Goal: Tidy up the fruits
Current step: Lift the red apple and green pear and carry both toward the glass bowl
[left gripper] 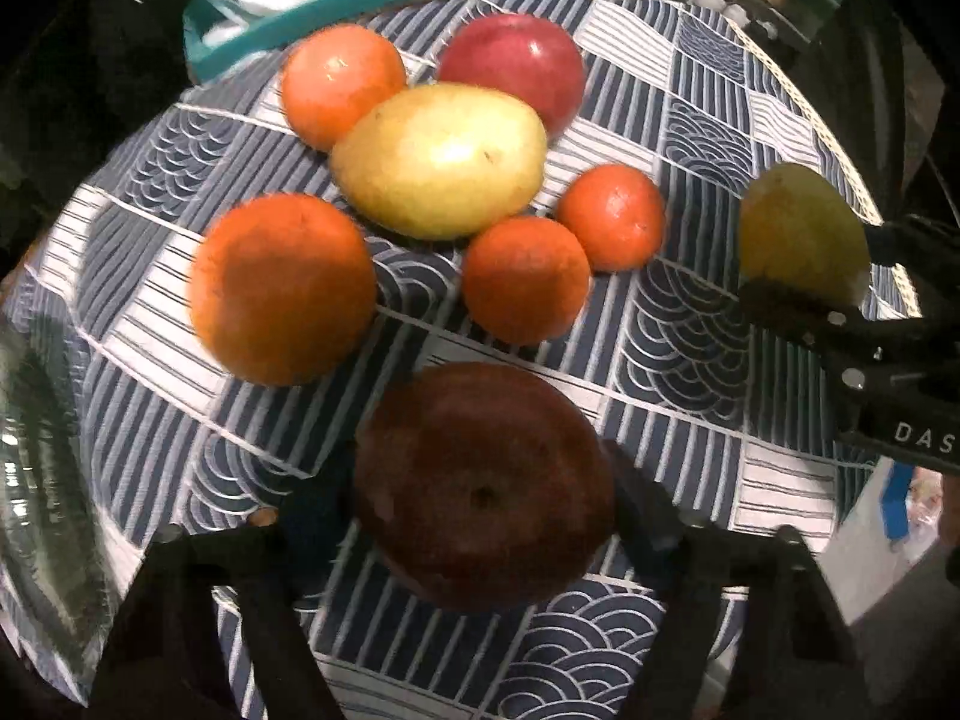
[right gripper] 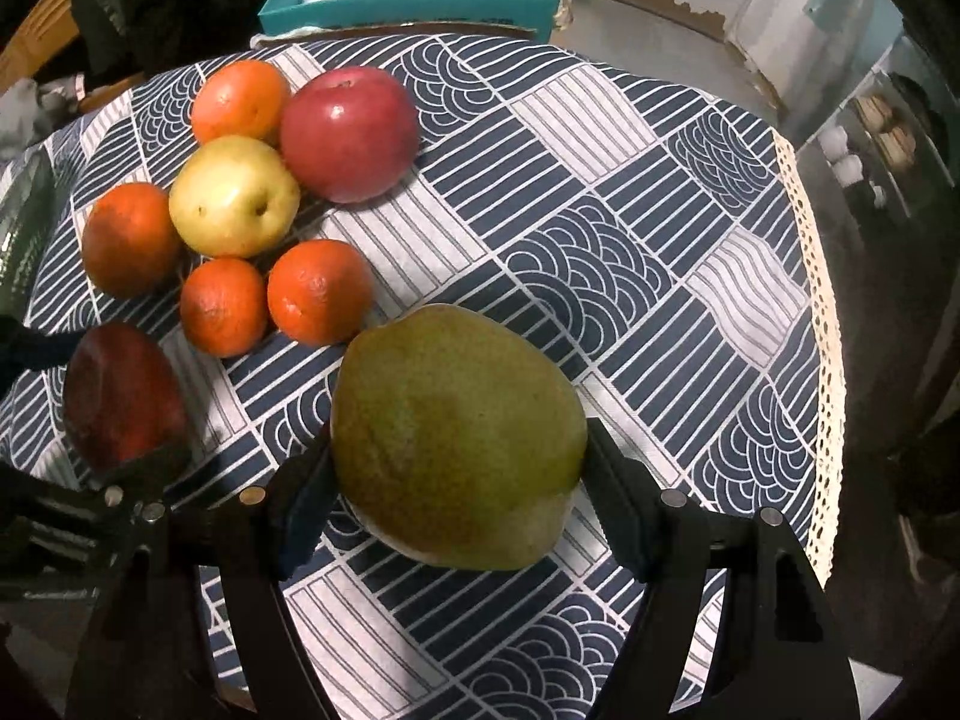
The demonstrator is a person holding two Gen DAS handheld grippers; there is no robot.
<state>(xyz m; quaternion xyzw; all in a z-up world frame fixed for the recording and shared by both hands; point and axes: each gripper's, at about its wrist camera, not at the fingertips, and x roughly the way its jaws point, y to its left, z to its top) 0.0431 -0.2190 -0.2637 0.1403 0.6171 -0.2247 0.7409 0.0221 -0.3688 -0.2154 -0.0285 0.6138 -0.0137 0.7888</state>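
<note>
My left gripper [left gripper: 480,498] points down at the table, its pads against both sides of a dark red apple [left gripper: 480,492] that rests on the patterned cloth. In the right wrist view this apple [right gripper: 120,396] shows at the left between the left gripper's [right gripper: 102,408] fingers. My right gripper [right gripper: 462,462] is shut on a green pear [right gripper: 456,432], held just above the cloth; the left wrist view shows the pear [left gripper: 798,234] at the right. A bright red apple [left gripper: 510,66], a yellow pear [left gripper: 438,162] and several oranges [left gripper: 282,288] lie clustered together.
A teal box [right gripper: 408,6] with a plastic bag in it stands beyond the table's far side. A dark glass dish [left gripper: 36,480] sits at the left edge. The round table's cloth [right gripper: 600,240] has a lace trim [right gripper: 822,300] along the right edge.
</note>
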